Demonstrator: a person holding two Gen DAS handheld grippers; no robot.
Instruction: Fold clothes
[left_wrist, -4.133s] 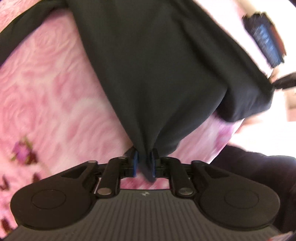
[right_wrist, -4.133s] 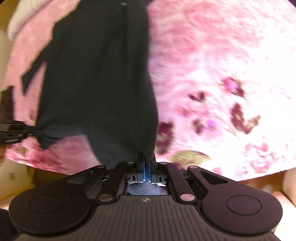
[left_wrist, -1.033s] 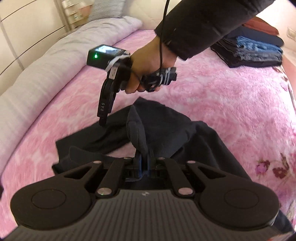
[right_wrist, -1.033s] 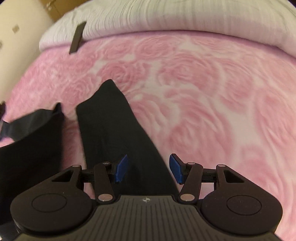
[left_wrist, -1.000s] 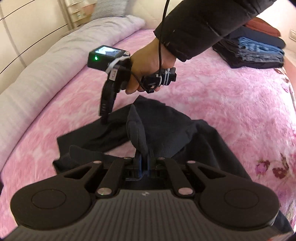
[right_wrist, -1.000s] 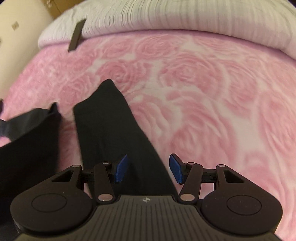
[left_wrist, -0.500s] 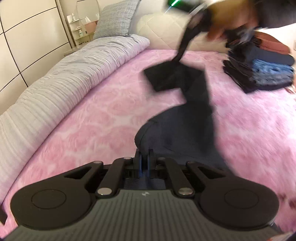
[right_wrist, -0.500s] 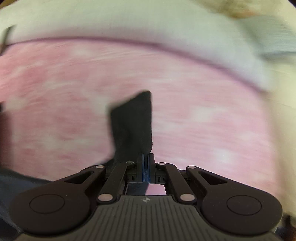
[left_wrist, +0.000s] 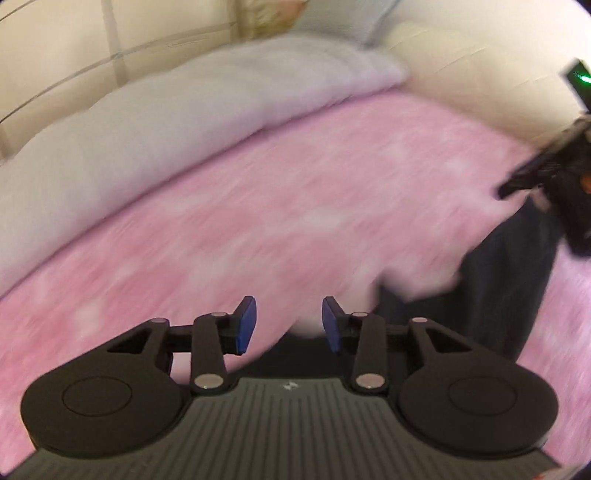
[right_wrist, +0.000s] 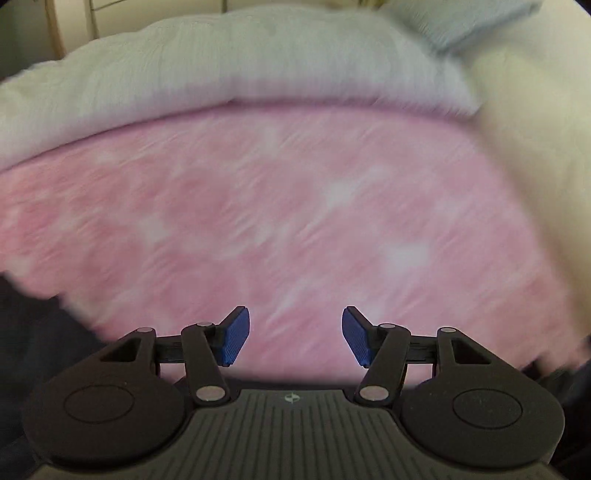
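Two grippers, and both have just let go. Half a second ago we had the left gripper (left_wrist: 288, 325) and the right gripper (right_wrist: 291, 336) each pinched on the dark cloth; now both stand with blue pads spread wide and nothing between them.

We can see the dark garment (left_wrist: 491, 295) in the left wrist view, lying on the pink blanket (left_wrist: 295, 206) to the right of our left gripper, running up toward the other gripper at the frame's right edge. In the right wrist view only dark patches show at the lower left (right_wrist: 40, 332) and lower right corners; with the motion blur, we think these are parts of the same garment, though we cannot be sure.

We judge that a fold has just been laid down and released. Whether the garment is now neatly folded, the blur does not let us say.

Counting what shows: two grippers, one dark garment, one pink blanket, one pale grey duvet (right_wrist: 240, 62) rolled along the far edge, and one cream headboard (left_wrist: 480, 66) beyond it.
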